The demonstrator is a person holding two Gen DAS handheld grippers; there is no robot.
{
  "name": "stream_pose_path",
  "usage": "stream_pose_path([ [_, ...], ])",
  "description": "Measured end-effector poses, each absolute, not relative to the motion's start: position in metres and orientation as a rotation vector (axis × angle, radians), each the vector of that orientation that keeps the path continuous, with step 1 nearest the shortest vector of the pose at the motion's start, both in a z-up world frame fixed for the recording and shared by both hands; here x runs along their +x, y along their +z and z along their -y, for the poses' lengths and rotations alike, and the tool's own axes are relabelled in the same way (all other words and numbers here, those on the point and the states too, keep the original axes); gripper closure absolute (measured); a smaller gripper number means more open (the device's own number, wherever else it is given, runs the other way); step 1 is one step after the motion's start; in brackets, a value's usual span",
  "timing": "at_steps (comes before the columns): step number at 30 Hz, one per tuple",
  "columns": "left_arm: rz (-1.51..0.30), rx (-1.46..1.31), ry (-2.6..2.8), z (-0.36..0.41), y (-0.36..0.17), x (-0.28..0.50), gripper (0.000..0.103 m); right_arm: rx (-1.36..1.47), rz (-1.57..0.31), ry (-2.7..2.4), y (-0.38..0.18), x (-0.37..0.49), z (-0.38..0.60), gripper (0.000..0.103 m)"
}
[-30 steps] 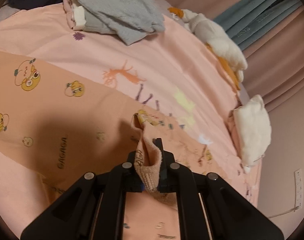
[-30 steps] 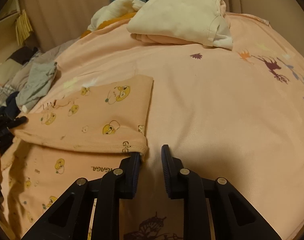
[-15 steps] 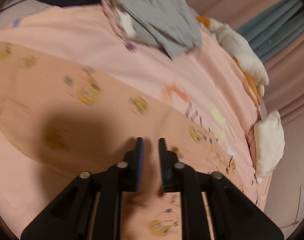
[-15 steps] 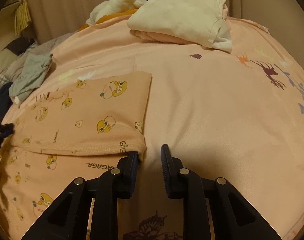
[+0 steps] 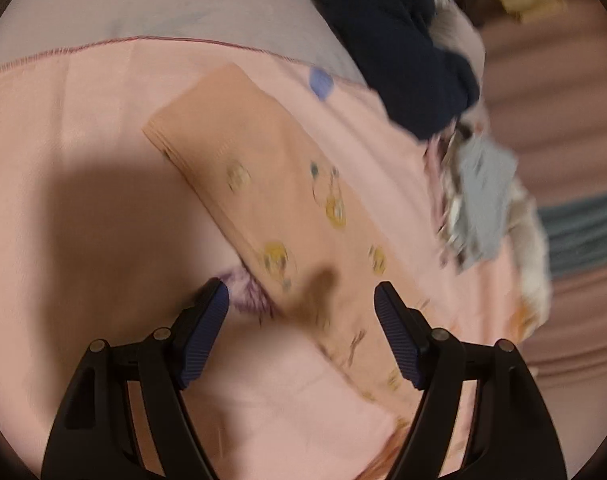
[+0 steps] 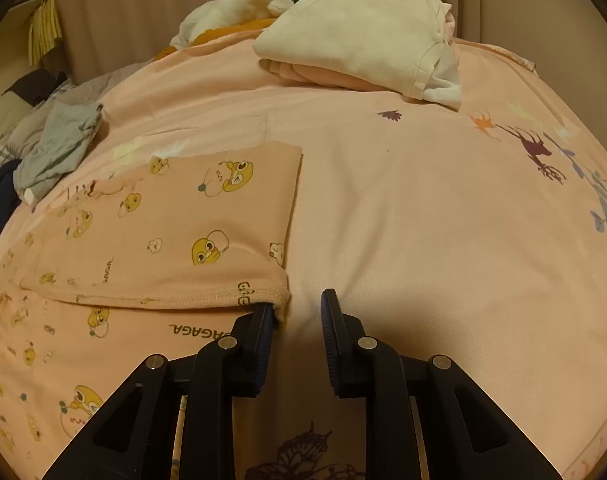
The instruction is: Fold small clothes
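Two grippers in view. Right gripper point(image 6: 295, 312) tilts down over the pink bedsheet point(image 6: 423, 240), jaws narrowly apart and empty, left fingertip touching the hem corner of one folded peach cartoon-print garment point(image 6: 175, 232). Left gripper point(image 5: 301, 304), which earlier clenched that garment's edge, has just been opening and now stands released above it. Beyond: one cream folded stack point(image 6: 363, 36), one grey garment point(image 6: 59, 144).

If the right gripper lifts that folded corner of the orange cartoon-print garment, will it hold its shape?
Probably not. The orange cartoon-print garment lies flat in thin soft layers, so it should droop. It looks light. The top fold seems loose, so it may slide open on the pink sheet.
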State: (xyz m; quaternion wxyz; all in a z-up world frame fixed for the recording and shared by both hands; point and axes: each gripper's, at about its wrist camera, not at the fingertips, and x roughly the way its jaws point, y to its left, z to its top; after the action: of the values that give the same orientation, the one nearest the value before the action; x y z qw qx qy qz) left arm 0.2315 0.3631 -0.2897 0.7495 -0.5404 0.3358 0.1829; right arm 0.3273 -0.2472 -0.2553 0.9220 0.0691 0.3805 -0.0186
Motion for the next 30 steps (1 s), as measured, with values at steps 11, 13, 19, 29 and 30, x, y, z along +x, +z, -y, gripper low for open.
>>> stream_pose_path([
  [11, -0.755, -0.864, 0.585, -0.379, -0.276, 0.267, 0.097, 0.103, -0.795, -0.058, -0.255, 0.329, 0.242, 0.082],
  [13, -0.749, -0.777, 0.588, -0.365, -0.260, 0.273, 0.098, 0.085, -0.801, -0.066, -0.254, 0.330, 0.239, 0.082],
  [19, -0.683, -0.478, 0.383, -0.267, -0.188, 0.301, 0.099, 0.091, -0.872, -0.025, -0.242, 0.325, 0.244, 0.082],
  [29, -0.920, -0.207, -0.286, 0.027, -0.210, 0.340, 0.077, 0.259, -0.828, 0.079, -0.188, 0.283, 0.285, 0.066],
  [30, -0.971, -0.196, -0.326, 0.040, -0.220, 0.338, 0.073, 0.269, -0.826, 0.082, -0.186, 0.281, 0.287, 0.058],
])
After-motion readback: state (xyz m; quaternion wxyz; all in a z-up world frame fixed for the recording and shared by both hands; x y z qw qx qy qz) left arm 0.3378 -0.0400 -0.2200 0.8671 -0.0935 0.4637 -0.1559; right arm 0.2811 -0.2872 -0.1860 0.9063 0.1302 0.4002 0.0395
